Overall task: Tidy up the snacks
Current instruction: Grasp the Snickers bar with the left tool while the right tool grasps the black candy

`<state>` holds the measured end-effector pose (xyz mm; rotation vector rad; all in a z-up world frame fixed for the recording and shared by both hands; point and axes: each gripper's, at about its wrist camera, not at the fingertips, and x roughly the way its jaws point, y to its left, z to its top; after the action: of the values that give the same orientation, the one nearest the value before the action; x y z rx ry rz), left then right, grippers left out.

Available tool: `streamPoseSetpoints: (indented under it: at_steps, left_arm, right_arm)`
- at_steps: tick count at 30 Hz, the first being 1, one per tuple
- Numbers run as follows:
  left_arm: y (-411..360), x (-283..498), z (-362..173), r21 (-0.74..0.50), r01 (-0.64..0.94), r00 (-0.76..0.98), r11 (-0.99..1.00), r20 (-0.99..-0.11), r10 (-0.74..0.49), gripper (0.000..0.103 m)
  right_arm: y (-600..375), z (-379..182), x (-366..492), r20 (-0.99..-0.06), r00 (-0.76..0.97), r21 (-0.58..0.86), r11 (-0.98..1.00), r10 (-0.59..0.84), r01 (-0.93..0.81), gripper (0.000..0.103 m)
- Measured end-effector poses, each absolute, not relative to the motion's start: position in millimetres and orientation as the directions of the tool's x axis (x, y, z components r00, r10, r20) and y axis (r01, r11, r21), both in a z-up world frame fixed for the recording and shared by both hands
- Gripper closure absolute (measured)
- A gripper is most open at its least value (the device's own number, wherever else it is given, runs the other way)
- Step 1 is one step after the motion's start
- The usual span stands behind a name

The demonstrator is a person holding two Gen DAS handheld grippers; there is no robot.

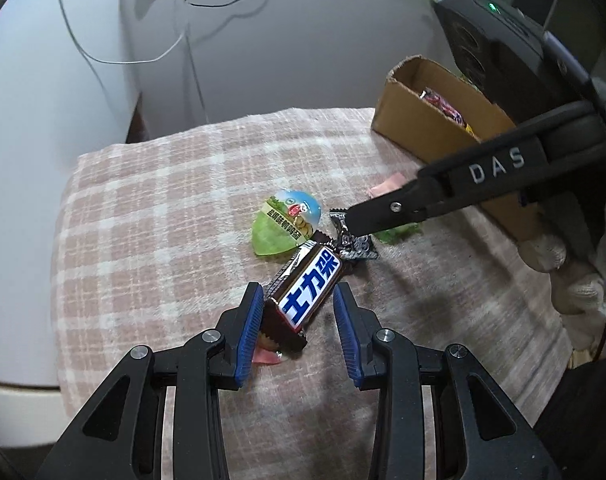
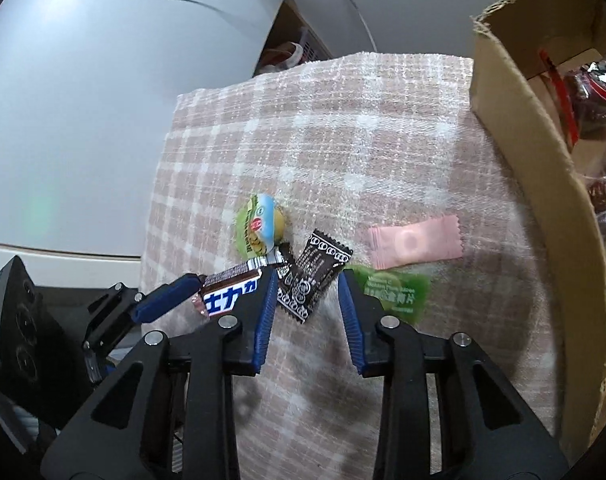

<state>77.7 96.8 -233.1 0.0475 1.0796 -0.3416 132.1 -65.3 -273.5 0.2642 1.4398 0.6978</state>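
Checked tablecloth (image 1: pixel 151 208) below us: our left gripper (image 1: pixel 299 316) gapes around the Snickers bar (image 1: pixel 307 292), our right gripper (image 2: pixel 305 304) spread over the black wrapper (image 2: pixel 311 276).

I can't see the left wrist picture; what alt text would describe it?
The open left gripper straddles a Snickers bar on a pink checked cloth. The right gripper reaches toward a black wrapped candy near a cardboard box.

Bare checked cloth (image 2: pixel 343 128) lies open beyond the clustered snacks (image 2: pixel 303 280); the cardboard box (image 2: pixel 543 184) walls off the right side.
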Motion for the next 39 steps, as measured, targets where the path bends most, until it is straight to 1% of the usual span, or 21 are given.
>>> streamPoseSetpoints:
  at_steps: [9, 17, 21, 23, 26, 28, 39]
  left_arm:
    - [94, 89, -241, -0.158, 0.332, 0.405, 0.93, -0.866, -0.292, 0.067]
    - [87, 90, -247, -0.166, 0.345, 0.403, 0.924, -0.863, -0.305, 0.067]
    - [83, 88, -248, -0.156, 0.347, 0.413, 0.925, -0.86, -0.3, 0.068]
    - [83, 86, -249, -0.161, 0.343, 0.417, 0.925, -0.857, -0.304, 0.07]
    - [82, 82, -249, -0.161, 0.34, 0.427, 0.927, -0.852, -0.304, 0.073]
    - [80, 80, -249, -0.163, 0.34, 0.429, 0.926, -0.85, -0.306, 0.075]
    - [79, 53, -245, -0.211, 0.291, 0.437, 0.933, -0.838, -0.326, 0.076]
  right_arm:
    - [-44, -282, 136, -0.844, -0.06, 0.528, 0.808, 0.532, -0.26, 0.07]
    - [-47, -295, 148, -0.822, -0.082, 0.569, 0.815, 0.563, -0.108, 0.07]
    - [-40, -296, 150, -0.838, -0.079, 0.545, 0.834, 0.54, -0.085, 0.07]
    - [-39, -297, 151, -0.849, -0.079, 0.528, 0.844, 0.523, -0.092, 0.07]
    - [-35, -298, 153, -0.863, -0.074, 0.506, 0.854, 0.5, -0.122, 0.073]
    - [-32, -296, 156, -0.864, -0.07, 0.503, 0.854, 0.498, -0.135, 0.078]
    - [-49, -291, 146, -0.839, -0.059, 0.542, 0.822, 0.541, -0.173, 0.08]
